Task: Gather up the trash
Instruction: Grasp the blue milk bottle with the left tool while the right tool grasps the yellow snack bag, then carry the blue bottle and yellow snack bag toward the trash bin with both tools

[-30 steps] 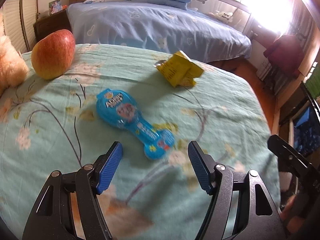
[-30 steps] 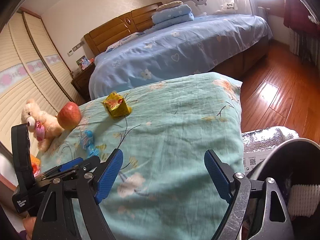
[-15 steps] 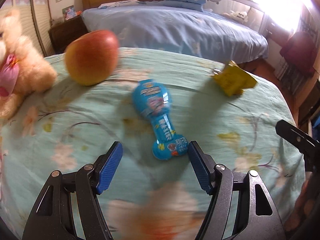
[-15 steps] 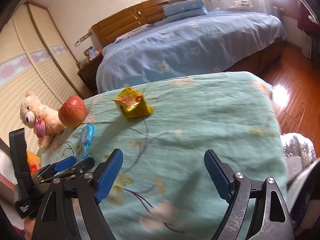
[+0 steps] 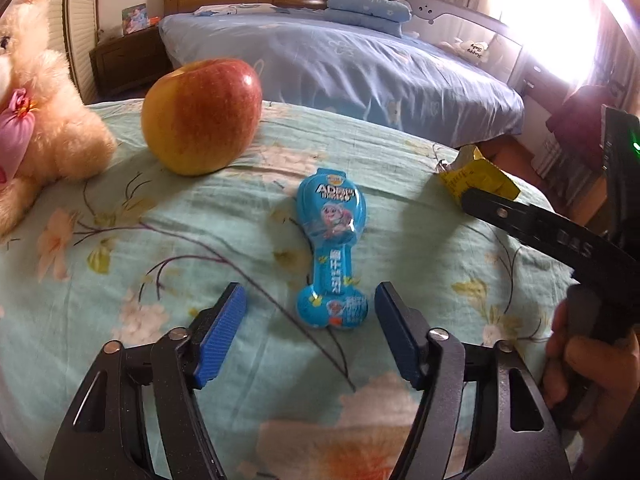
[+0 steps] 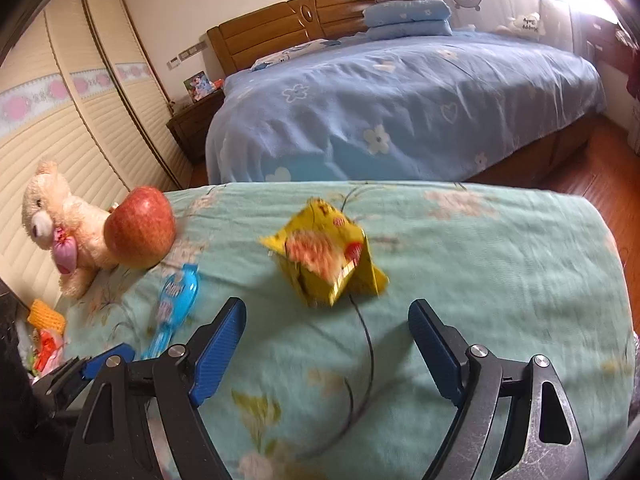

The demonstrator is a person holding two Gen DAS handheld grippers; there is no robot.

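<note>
now the left gripper [image 5: 310, 316], jaws just narrowing, straddles the blue packet [image 5: 333, 248] untouched; right gripper [image 6: 326, 332] gapes empty.

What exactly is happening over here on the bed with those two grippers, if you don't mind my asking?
A person is collecting trash off a floral green bedspread. The left gripper has just been narrowing around the near end of a blue plastic snack wrapper, not yet pressing it. The right gripper, wide open, faces a crumpled yellow foil packet. A red apple and a cream teddy bear sit untouched.
</note>
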